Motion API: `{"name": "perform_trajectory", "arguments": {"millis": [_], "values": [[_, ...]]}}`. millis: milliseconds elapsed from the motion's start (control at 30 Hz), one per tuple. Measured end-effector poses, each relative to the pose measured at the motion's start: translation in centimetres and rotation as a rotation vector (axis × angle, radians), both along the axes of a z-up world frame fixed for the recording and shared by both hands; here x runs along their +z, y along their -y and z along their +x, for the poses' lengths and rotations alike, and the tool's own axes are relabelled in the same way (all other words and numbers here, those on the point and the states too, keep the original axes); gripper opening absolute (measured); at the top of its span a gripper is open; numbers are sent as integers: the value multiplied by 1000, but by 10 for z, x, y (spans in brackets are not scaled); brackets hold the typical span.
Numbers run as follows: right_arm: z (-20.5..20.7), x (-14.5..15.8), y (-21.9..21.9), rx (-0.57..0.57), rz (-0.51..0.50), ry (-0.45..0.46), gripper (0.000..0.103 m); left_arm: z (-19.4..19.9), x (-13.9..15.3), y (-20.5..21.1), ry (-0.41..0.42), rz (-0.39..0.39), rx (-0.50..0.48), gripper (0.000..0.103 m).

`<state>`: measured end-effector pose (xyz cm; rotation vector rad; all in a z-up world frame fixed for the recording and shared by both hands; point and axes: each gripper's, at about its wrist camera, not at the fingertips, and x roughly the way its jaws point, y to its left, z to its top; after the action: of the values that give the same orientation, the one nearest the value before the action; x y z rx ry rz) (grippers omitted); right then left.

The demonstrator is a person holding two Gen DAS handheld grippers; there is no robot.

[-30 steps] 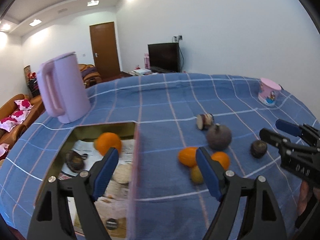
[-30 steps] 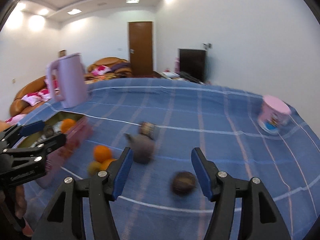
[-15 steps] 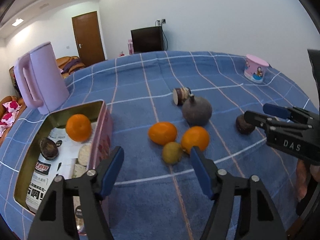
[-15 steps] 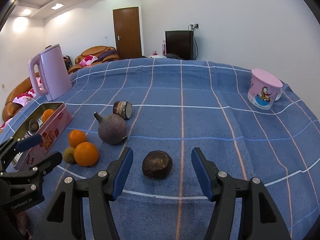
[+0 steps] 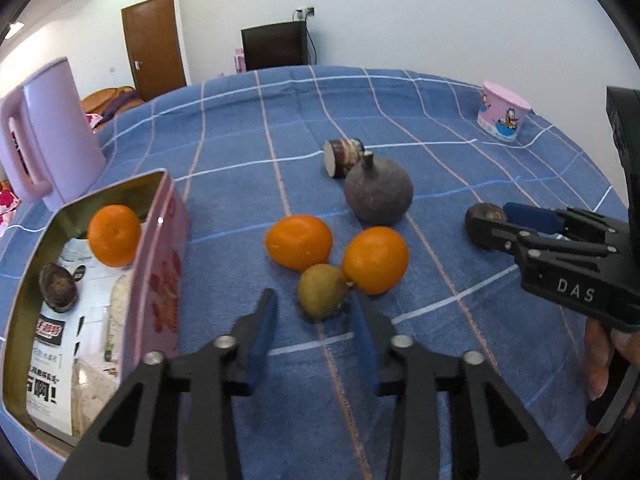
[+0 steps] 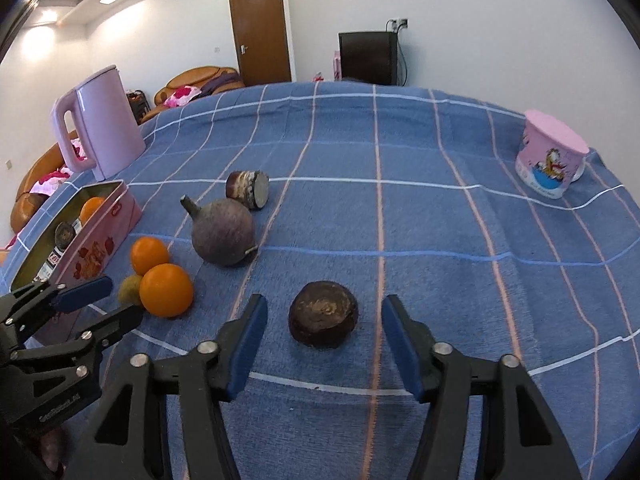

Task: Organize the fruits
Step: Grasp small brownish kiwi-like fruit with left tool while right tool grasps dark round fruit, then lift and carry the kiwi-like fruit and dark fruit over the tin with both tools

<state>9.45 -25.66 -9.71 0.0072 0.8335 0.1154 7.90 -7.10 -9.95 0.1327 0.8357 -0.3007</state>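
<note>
Left wrist view: the left gripper point(image 5: 314, 318) has its fingers apart, reaching toward a small greenish-brown kiwi point(image 5: 322, 296) that lies just ahead of the tips on the blue checked cloth of the counter point(image 5: 248, 128). The kiwi touches one orange point(image 5: 375, 260); a second orange point(image 5: 299, 243) lies just beside it. Behind them stands a round purple fruit with a stem point(image 5: 378, 192), and beyond that a cut brown piece point(image 5: 342, 157) on its side. To the left, an open pink tin point(image 5: 160, 264) holds a third orange point(image 5: 114, 235), a dark brown fruit point(image 5: 58, 288) and some packets. The right gripper point(image 5: 498, 218) comes in from the right, fingers apart around a dark round fruit point(image 5: 480, 220). A lilac kettle point(image 5: 52, 136) stands far left, a pink cartoon cup point(image 5: 502, 118) far right.

Right wrist view: the right gripper point(image 6: 324, 322) has its fingers spread on either side of the dark round fruit point(image 6: 323, 314), without touching it. The left gripper point(image 6: 108, 300) shows at lower left, fingers apart near the kiwi point(image 6: 130, 289) and the oranges point(image 6: 166, 290). The purple fruit point(image 6: 223, 231), the cut piece point(image 6: 248, 190), the tin point(image 6: 100, 244), the kettle point(image 6: 102, 126) and the cup point(image 6: 550, 160) are all in view.
</note>
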Motion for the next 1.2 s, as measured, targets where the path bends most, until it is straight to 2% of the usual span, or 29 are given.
{"name": "perform_trajectory", "arguments": {"millis": [33,133,433,767,1200], "values": [[1,-1,0,2,5,-5,48,1,-1,0,-10,-9,-7,26],[3,-3,0,13,14,-20,39,0,0,-2,3,-17,1,26],[-6,5,-3,37,19,33,39,-10,9,-4,102,-9,33,26],[-15,14,-6,57,21,100,39,-14,15,-15,148,-52,66,26],[-26,23,-8,67,24,185,39,-26,21,-18,226,-59,87,26]]}}
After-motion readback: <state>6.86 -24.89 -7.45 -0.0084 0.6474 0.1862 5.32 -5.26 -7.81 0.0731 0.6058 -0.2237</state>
